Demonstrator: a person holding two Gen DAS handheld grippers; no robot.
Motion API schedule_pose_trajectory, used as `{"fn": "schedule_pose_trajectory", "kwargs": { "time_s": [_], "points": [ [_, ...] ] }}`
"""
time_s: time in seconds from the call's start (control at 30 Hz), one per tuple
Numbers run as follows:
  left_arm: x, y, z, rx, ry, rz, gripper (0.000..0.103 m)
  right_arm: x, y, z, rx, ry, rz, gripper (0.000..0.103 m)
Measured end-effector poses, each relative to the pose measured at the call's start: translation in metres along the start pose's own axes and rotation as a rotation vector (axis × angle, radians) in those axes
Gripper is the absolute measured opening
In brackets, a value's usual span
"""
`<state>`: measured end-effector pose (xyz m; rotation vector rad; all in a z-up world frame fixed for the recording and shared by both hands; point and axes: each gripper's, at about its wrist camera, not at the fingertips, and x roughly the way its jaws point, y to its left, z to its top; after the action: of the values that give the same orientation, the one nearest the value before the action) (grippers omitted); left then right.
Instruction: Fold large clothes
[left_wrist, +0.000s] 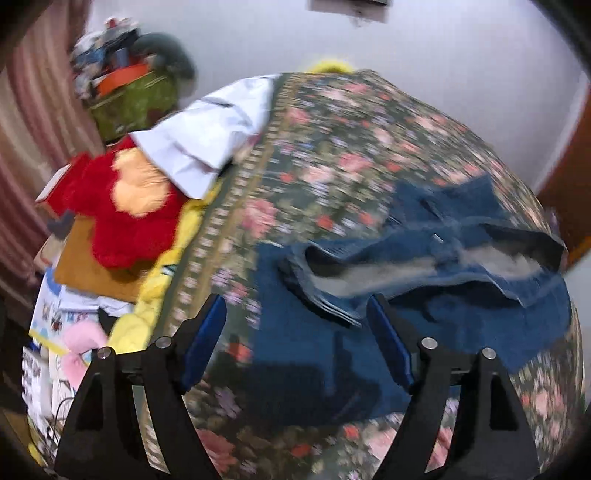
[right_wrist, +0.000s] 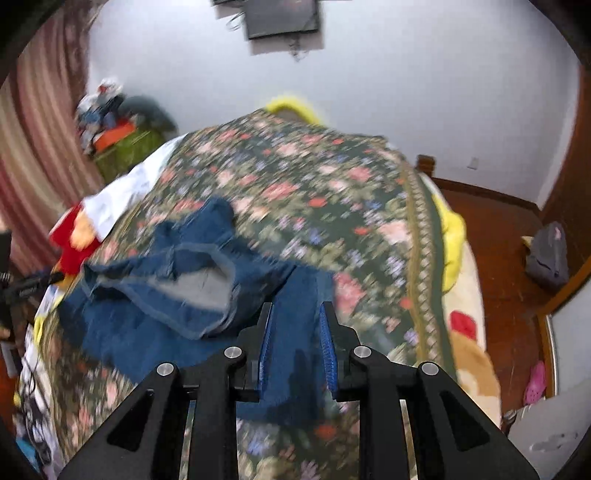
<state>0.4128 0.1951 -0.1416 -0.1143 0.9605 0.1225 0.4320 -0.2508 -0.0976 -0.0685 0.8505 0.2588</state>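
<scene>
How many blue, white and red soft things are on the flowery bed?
Blue: 1, the denim garment
White: 1, the white cloth
Red: 1, the red plush
Total: 3

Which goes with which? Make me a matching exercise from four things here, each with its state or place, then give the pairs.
1. denim garment
2. white garment
3. red plush toy
4. left gripper

A. open, nothing between its fingers
B. rumpled on the floral bedspread
C. at the bedspread's left edge, overlapping another item
D. partly under white cloth

Pairs: 1-B, 2-C, 3-D, 4-A
</scene>
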Motion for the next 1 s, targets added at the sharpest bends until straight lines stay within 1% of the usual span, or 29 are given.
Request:
{"fn": "schedule_pose_trajectory", "kwargs": {
  "time_s": [0.03,0.17,0.3,0.37,0.4,0.43,0.47,0.53,0.57,0.63,0.67,0.7,0.73,0.77,0.83,0.9,0.93,1.0],
  "points": [
    [0.002,-0.011,-0.005,0.028,0.011,-0.014,0.078,0.005,0.009,-0.007,-0.015,0.020,0.022,0.019],
    [0.022,-0.051,-0.023,0.118,0.063,-0.052,0.079,0.031,0.035,-0.026,-0.067,0.087,0.056,0.019],
    [0.051,-0.082,-0.033,0.184,0.117,-0.052,0.079,0.066,0.058,-0.037,-0.114,0.159,0.063,0.019],
    [0.067,-0.090,-0.032,0.204,0.129,-0.037,0.079,0.081,0.066,-0.037,-0.137,0.167,0.042,0.019],
    [0.073,-0.092,-0.031,0.208,0.133,-0.034,0.079,0.086,0.071,-0.036,-0.156,0.154,0.029,0.020],
    [0.081,-0.093,-0.026,0.209,0.139,-0.028,0.079,0.091,0.075,-0.033,-0.178,0.147,0.021,0.020],
    [0.088,-0.093,-0.022,0.207,0.140,-0.018,0.079,0.099,0.078,-0.029,-0.192,0.157,0.015,0.020],
    [0.096,-0.091,-0.012,0.199,0.140,-0.010,0.078,0.111,0.081,-0.019,-0.197,0.171,0.014,0.019],
    [0.100,-0.088,-0.001,0.191,0.131,-0.012,0.078,0.118,0.081,-0.010,-0.189,0.174,0.021,0.019],
    [0.101,-0.085,0.014,0.183,0.110,-0.037,0.078,0.124,0.079,0.007,-0.176,0.156,0.018,0.019],
    [0.100,-0.084,0.024,0.182,0.090,-0.045,0.078,0.126,0.076,0.019,-0.165,0.125,0.005,0.019],
    [0.098,-0.083,0.035,0.187,0.061,-0.032,0.078,0.127,0.072,0.028,-0.151,0.097,-0.007,0.019],
    [0.096,-0.082,0.042,0.191,0.033,-0.003,0.078,0.128,0.069,0.037,-0.135,0.073,-0.021,0.019],
    [0.093,-0.081,0.054,0.202,-0.012,0.056,0.078,0.130,0.064,0.047,-0.106,0.044,-0.031,0.019],
    [0.097,-0.076,0.068,0.204,-0.044,0.107,0.079,0.136,0.050,0.065,-0.037,0.016,-0.073,0.019],
    [0.109,-0.067,0.081,0.179,-0.007,0.145,0.079,0.143,0.039,0.075,0.023,0.038,-0.098,0.019],
    [0.111,-0.063,0.084,0.165,0.008,0.154,0.079,0.142,0.034,0.076,0.050,0.044,-0.086,0.019],
    [0.104,-0.055,0.082,0.137,0.004,0.122,0.079,0.131,0.031,0.073,0.083,0.027,-0.021,0.019]
  ]
}}
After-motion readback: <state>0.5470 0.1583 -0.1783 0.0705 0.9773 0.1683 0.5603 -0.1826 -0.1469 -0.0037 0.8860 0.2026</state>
